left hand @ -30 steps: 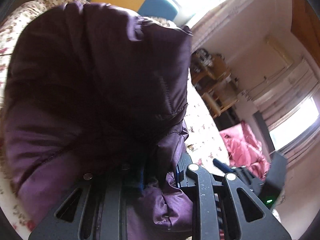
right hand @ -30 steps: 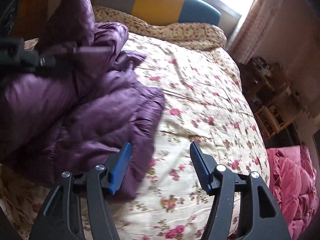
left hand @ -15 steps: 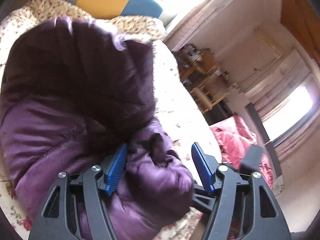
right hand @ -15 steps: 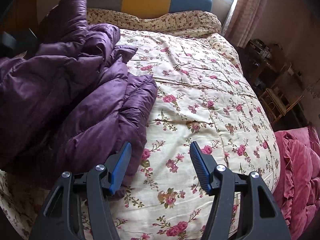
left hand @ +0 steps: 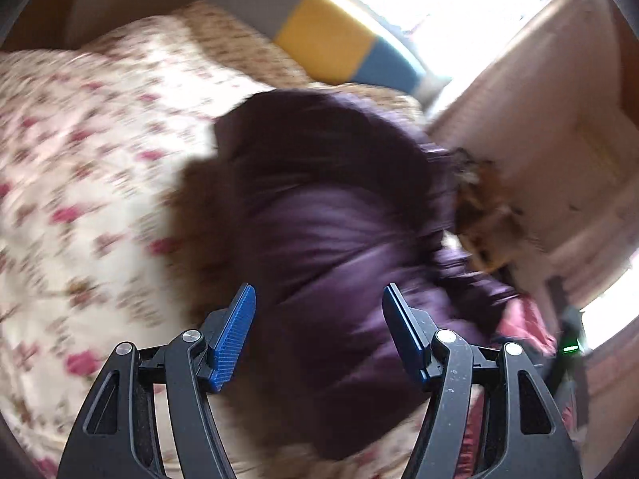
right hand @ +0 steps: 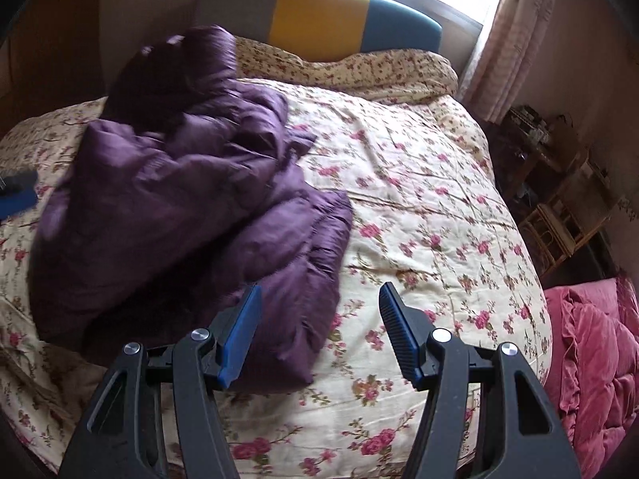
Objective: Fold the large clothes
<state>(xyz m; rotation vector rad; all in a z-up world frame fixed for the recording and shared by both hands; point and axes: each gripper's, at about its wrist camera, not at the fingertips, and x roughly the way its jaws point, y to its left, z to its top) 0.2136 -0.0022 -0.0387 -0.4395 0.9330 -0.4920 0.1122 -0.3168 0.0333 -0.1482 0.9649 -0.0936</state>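
Because the puffy, quilted purple down jacket lies bunched in a loose heap on the left half of the cream floral quilted bedspread, it looks light, soft and springy, with a smooth shell likely to slip and padding that will probably bulge back after a fold. A hem, cuff or stitched seam seems a surer place to pinch than the fat panels; the nearest corner lies just ahead of the right gripper. That gripper hangs above the bed with its blue pads well apart and nothing between them. The left gripper also stands wide apart, over the blurred jacket, gripping none of it.
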